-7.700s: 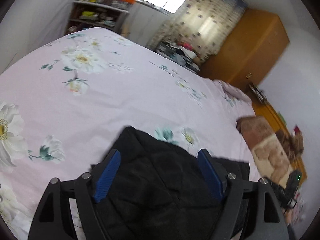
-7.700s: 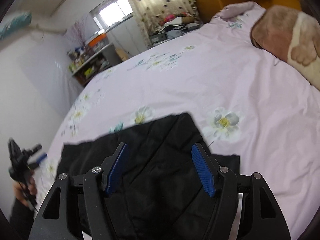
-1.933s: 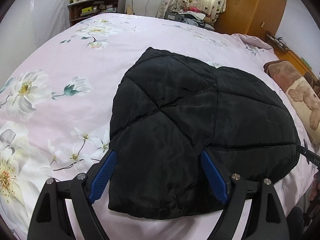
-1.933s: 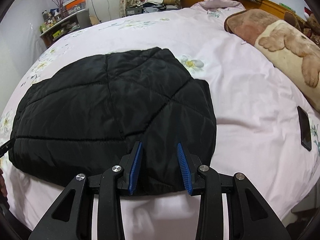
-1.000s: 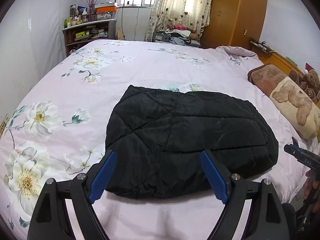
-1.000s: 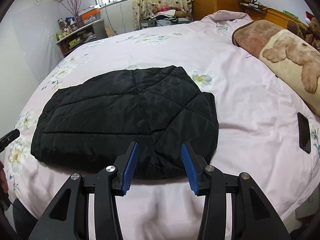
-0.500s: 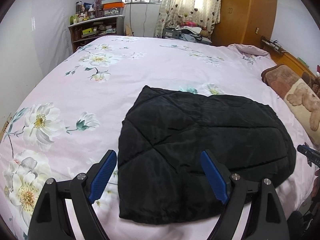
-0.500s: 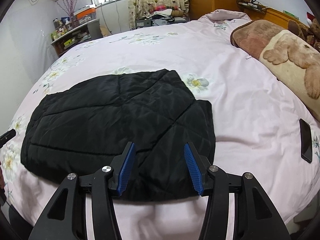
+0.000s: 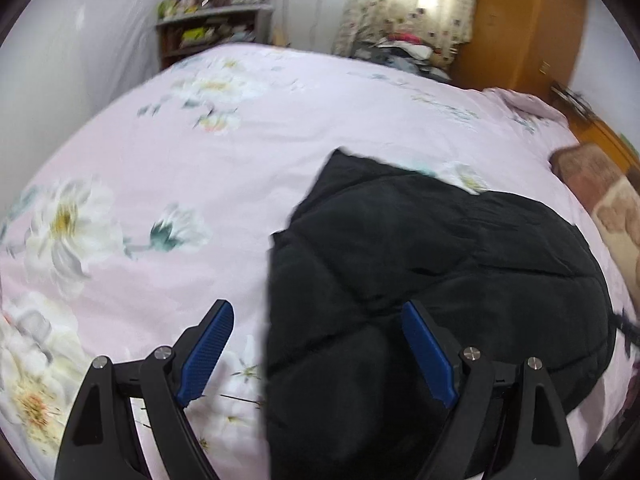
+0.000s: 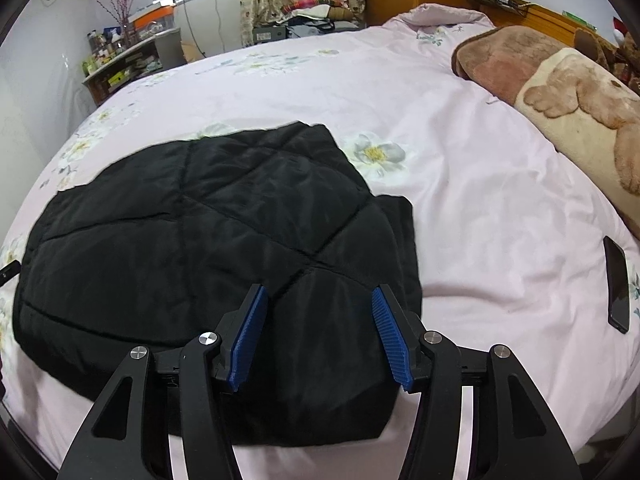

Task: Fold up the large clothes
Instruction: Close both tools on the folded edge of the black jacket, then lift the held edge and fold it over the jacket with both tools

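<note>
Black jacket point(image 10: 208, 240) lies part-folded on the bed point(image 10: 480, 184); left gripper point(image 9: 316, 356) wide and empty over its left edge, right gripper point(image 10: 316, 332) empty, jaws opening, over the near right corner: next fold likely needs both edges pinched.

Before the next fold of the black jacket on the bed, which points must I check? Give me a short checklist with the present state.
1. Black jacket lies flat on bed: ok.
2. Left gripper open, nothing held: ok.
3. Right gripper jaws opening, pads not pressing on cloth: ok.
4. Phone apart from jacket: ok.
5. Plush blanket apart from jacket: ok.
6. Sleeves tucked inside: cannot tell.
</note>
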Motion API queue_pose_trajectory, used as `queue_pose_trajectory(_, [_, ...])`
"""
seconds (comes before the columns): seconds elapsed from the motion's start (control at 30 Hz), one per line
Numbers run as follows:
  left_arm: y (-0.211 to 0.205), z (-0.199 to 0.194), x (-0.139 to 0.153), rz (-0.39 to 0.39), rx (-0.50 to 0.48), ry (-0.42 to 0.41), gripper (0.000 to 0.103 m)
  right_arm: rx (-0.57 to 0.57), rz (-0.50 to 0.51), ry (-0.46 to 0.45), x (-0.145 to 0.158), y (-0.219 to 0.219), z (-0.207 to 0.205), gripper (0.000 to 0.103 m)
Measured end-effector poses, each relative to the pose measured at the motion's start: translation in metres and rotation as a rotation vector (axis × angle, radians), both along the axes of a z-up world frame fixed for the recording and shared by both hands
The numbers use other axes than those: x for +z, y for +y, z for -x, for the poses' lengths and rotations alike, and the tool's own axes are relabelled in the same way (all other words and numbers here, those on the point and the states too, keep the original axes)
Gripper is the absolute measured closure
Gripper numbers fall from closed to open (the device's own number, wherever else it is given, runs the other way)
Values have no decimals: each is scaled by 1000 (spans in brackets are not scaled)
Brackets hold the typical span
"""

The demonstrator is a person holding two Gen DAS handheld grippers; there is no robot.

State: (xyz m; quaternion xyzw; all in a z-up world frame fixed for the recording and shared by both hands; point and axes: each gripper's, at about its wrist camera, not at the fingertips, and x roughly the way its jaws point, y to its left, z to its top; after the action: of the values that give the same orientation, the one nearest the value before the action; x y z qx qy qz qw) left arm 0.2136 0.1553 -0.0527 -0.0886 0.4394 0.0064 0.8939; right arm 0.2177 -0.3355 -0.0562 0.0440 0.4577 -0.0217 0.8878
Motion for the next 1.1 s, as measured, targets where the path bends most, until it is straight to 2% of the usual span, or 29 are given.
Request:
queue_pose_trajectory(0.17, [15, -7, -20, 86, 0, 31, 16, -19, -20, 17, -12, -17, -5, 38])
queue_pose_trajectory(0.4, [11, -28, -39, 167, -40, 65, 13, -65, -167, 58, -34, -50, -14, 27])
queue_pose_trajectory(0.57, [5, -40, -49, 205, -71, 75, 10, -36, -187, 75, -42, -54, -24, 26])
queue_pose_trajectory(0.63, [11, -42, -56, 252, -68, 84, 7, -38, -214, 82, -47, -58, -29, 24])
queue_pose_trajectory(0.7, [18, -38, -62, 300, -56, 92, 6, -44, -250, 95, -52, -61, -31, 21])
queue_pose_trajectory(0.83, [24, -25, -68, 341, -61, 89, 6, -44, -277, 106, -55, -63, -27, 20])
queue_pose_trajectory(1.1, [25, -22, -73, 353, -64, 81, 5, -54, -406, 126, -70, -74, -18, 20])
